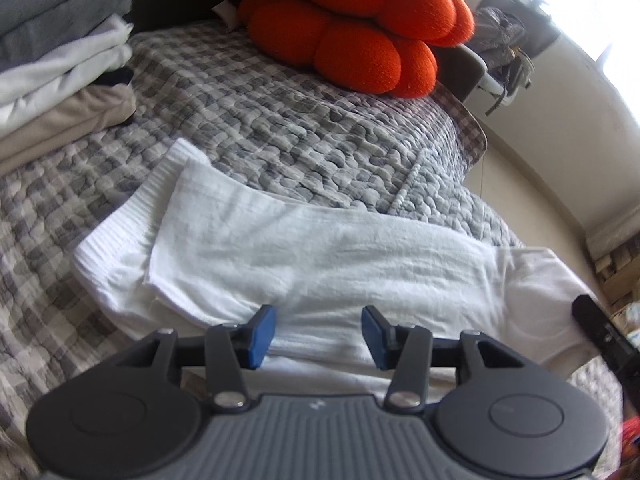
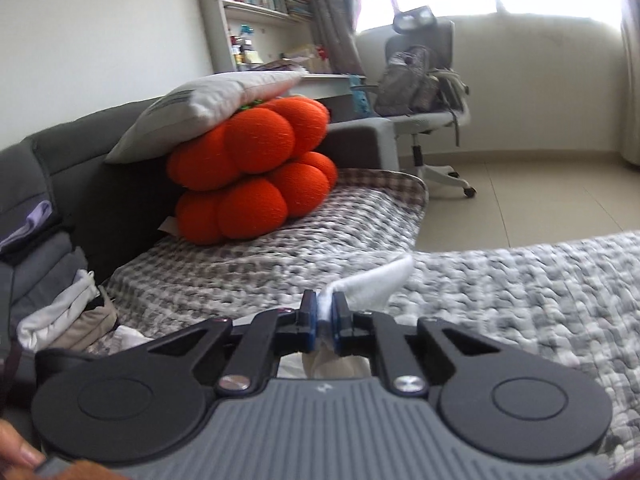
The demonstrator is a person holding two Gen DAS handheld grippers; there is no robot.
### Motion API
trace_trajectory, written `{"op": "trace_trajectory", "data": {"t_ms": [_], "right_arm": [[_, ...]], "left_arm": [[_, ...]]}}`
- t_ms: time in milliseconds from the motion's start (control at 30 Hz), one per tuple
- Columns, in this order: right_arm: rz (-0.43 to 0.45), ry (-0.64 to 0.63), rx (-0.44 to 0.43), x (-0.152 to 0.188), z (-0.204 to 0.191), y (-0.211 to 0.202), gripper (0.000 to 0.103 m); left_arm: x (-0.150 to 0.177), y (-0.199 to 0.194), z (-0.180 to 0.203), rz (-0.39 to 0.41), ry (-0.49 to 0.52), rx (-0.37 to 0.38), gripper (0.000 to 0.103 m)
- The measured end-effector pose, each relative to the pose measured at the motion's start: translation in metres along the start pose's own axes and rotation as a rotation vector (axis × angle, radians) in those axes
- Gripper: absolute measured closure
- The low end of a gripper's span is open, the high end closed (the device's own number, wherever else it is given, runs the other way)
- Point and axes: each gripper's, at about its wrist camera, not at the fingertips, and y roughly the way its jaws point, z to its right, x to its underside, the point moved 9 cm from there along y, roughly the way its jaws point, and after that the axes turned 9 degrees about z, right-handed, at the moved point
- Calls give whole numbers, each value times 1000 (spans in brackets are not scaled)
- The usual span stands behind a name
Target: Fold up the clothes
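Fabric pinched in the right gripper [image 2: 325,312] — a corner of the white garment [image 1: 320,256] lying on the checked quilt [image 1: 280,128]. The left gripper [image 1: 318,330] hovers unclenched above it; the fold should be carried across level, edges aligned — slowly.

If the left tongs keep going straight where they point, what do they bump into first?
Most likely the white socks lying on the checkered blanket. The left tongs stand open and point down at them, with nothing in between. How near they are is hard to judge.
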Motion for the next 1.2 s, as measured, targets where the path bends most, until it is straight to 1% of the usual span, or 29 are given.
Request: {"op": "trace_trajectory", "data": {"t_ms": [67, 133, 200, 300, 467, 567, 700, 767, 867, 933, 967, 1067, 1167, 1200], "right_arm": [[10, 8, -6, -1, -6, 2, 93], [28, 42, -17, -4, -11, 1, 93], [39, 25, -28, -5, -23, 3, 93], [50, -9, -60, -4, -44, 4, 93], [49, -10, -126, 1, -81, 12, 93], [32, -4, -171, 10, -107, 19, 93], [-16, -43, -252, 34, -150, 27, 93], [-63, -61, -294, 50, -169, 33, 93], [-193, -49, -305, 81, -180, 49, 93], [-208, -32, -325, 89, -181, 48, 93], [-213, -22, -334, 92, -182, 47, 93], [-175, 40, -351, 81, -178, 45, 93], [-103, 186, -397, 58, -175, 36, 93], [-79, 209, -415, 52, -178, 34, 93]], "left_arm": [[-5, -6, -7, -6, -70, 12, 54], [-13, -16, -13, 9, -121, 34, 54], [-23, -27, -21, 26, -176, 56, 54], [-37, -41, -47, 63, -300, 76, 54], [-47, -48, -103, 99, -485, 14, 55], [-51, -53, -121, 121, -563, 15, 55], [-55, -56, -131, 140, -608, 10, 55], [-55, -57, -136, 141, -622, 6, 55], [-54, -58, -145, 141, -639, -7, 55], [-53, -58, -148, 139, -648, -6, 56], [-53, -58, -149, 137, -654, 0, 56], [-55, -59, -148, 140, -668, 19, 56], [-56, -62, -148, 149, -667, 25, 56], [-56, -62, -149, 152, -667, 21, 56]]}}
